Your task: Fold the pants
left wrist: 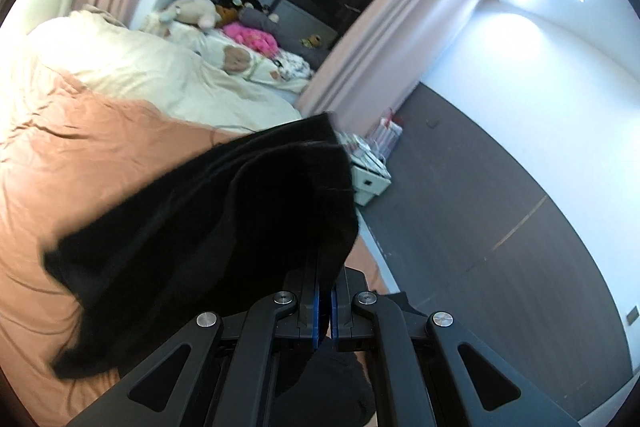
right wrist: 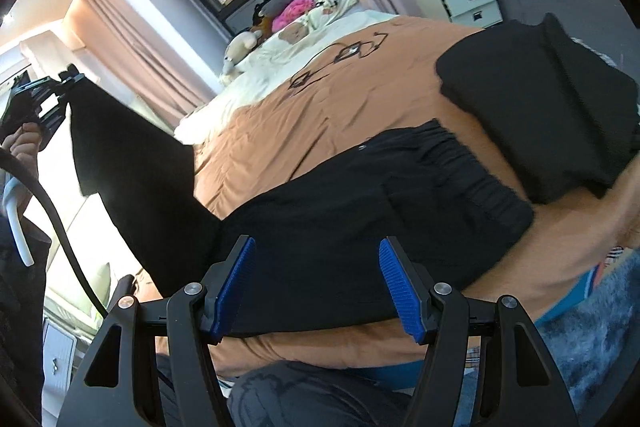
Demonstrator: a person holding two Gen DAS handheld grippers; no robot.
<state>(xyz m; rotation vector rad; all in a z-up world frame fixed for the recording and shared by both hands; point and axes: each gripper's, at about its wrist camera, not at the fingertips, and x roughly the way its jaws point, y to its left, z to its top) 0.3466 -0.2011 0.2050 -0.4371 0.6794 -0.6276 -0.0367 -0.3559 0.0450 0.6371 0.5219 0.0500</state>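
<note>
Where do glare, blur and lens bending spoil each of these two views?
Left wrist view: white glare on the wall; the held black pants blur at the edges. Right wrist view: the curtain washes out, and the orange bedspread bulges from fisheye bending.

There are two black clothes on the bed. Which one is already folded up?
The black pile nearer the white drawers is folded into a neat stack. The black pants by the open right gripper lie spread out, one end lifted by the left gripper.

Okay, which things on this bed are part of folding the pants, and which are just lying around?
Part of the job:
black pants
left gripper, shut on a pant leg
right gripper, open

Lying about:
folded black garment
stuffed toys
white drawer unit
</note>
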